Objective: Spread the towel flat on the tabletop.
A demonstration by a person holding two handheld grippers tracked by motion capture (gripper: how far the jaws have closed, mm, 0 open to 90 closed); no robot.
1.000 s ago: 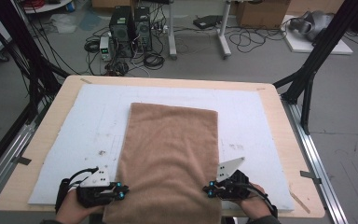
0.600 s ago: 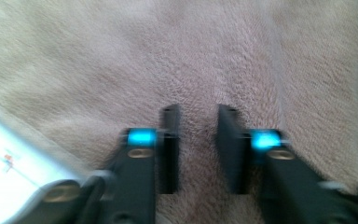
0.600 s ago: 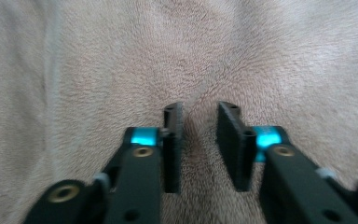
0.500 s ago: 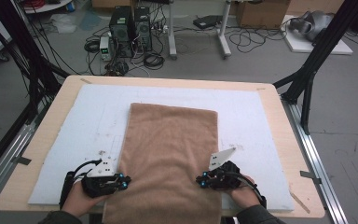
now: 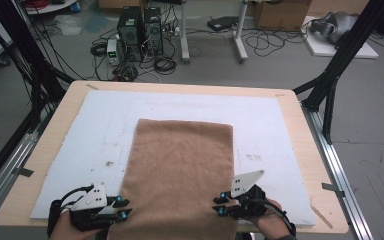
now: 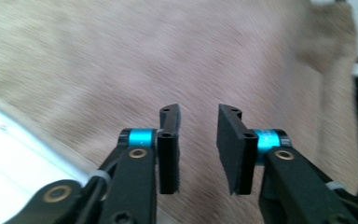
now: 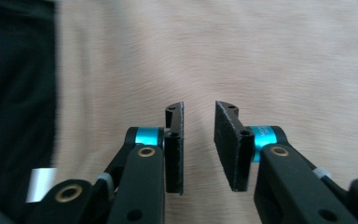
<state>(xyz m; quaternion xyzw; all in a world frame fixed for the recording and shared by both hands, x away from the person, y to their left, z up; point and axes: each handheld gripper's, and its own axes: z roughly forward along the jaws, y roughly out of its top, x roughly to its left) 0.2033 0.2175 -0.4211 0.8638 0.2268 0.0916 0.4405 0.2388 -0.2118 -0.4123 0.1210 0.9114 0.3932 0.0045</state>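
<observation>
A: Both are at the near edge of the brown towel [image 5: 180, 175]. The left hand-held gripper [image 5: 122, 209] has its jaws apart with nothing between them; they have just been opening. The right hand-held gripper [image 5: 219, 204] matches it: jaws parted, just opened, no cloth pinched.

B: Where does the towel sit from each?

A: It lies flat between the two, stretching away from their tips toward the far side of the surface [image 5: 290, 130], on the white mat [image 5: 105, 130]. Its near end seems to hang past the surface's edge, just below the wrists. In the left gripper view the cloth [image 6: 177, 60] lies under the left hand-held gripper's [image 6: 198, 135] jaws; the right gripper view shows the same beneath the right hand-held gripper [image 7: 199, 135].

B: So what can go wrong?

A: I'd guess the overhang. With neither side held, its weight could drag the near end down and skew the towel. Also, if one hand re-grips sooner or deeper than the other, the edge would bunch and any fold would come out crooked. A shallow bite might catch only pile and slip.
</observation>
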